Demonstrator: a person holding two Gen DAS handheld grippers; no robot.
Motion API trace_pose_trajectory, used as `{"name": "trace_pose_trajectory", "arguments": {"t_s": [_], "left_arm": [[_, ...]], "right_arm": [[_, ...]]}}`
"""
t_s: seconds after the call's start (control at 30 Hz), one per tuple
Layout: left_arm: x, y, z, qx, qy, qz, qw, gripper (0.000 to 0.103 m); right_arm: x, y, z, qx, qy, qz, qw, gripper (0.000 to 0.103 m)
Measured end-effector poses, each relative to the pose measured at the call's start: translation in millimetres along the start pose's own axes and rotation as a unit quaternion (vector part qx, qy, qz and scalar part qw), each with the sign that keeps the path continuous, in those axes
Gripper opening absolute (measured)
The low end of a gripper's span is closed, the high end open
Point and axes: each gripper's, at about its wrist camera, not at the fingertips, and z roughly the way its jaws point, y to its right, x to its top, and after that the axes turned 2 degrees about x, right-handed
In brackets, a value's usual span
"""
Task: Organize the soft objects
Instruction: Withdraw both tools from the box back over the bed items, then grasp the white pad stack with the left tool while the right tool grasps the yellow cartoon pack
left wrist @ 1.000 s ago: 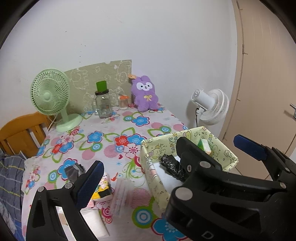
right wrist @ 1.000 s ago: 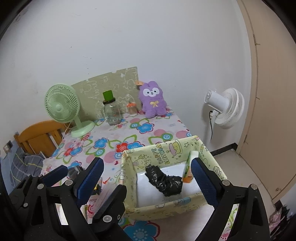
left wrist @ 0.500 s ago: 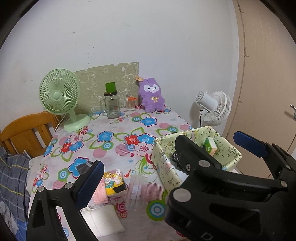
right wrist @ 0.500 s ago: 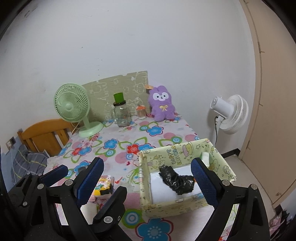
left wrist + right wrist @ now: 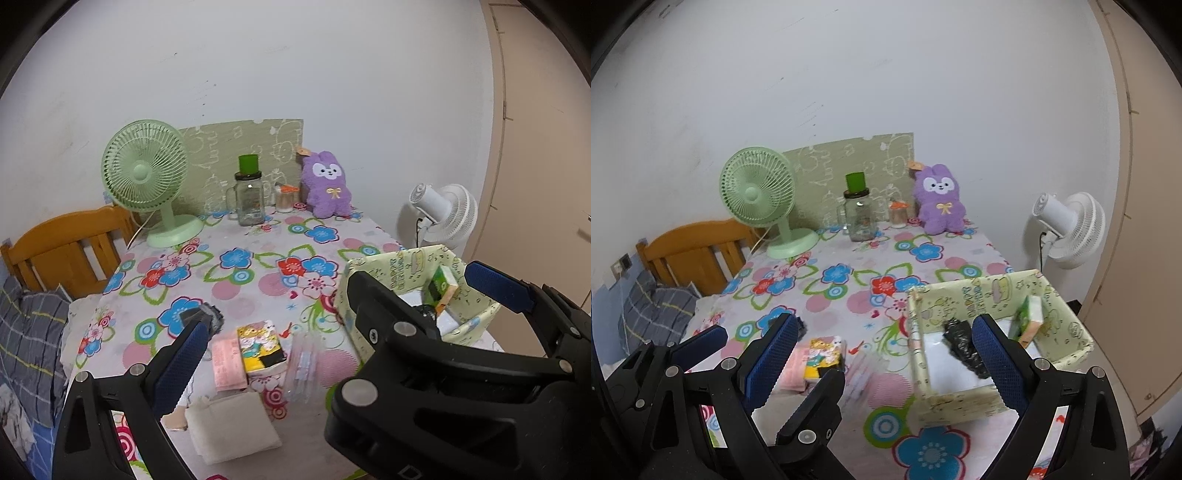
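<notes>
A pale yellow patterned box (image 5: 960,295) (image 5: 391,271) stands at the table's near right. It holds a crumpled black bag (image 5: 960,347) and a green-and-orange pack (image 5: 1028,321) (image 5: 443,291). Left of the box lie a yellow cartoon tissue pack (image 5: 260,347) (image 5: 823,354), a pink pack (image 5: 227,363), a clear plastic pack (image 5: 304,365), a beige folded cloth (image 5: 232,432) and a small dark grey thing (image 5: 208,317). A purple plush (image 5: 327,184) (image 5: 940,201) sits against the far wall. My left gripper (image 5: 295,332) is open above the packs. My right gripper (image 5: 884,358) is open before the box, holding nothing.
At the back stand a green desk fan (image 5: 147,177), a glass jar with a green lid (image 5: 249,199) and a small jar (image 5: 284,199). A white fan (image 5: 443,218) is beyond the right table edge, a wooden chair (image 5: 70,243) and plaid cloth at the left.
Both grippers have drawn back and up from the box, which now looks smaller. The packs and folded cloth left of it have come into fuller view. Both stay open.
</notes>
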Motion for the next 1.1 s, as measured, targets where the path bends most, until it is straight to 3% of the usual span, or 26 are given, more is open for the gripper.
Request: {"name": "trace_pose_trajectory", "arguments": {"t_s": [1.1], "left_arm": [[-55, -73, 53, 0.034, -0.066, -0.055, 0.9957, 0.099]], "right_arm": [[-47, -57, 70, 0.038, -0.049, -0.039, 0.997, 0.09]]}}
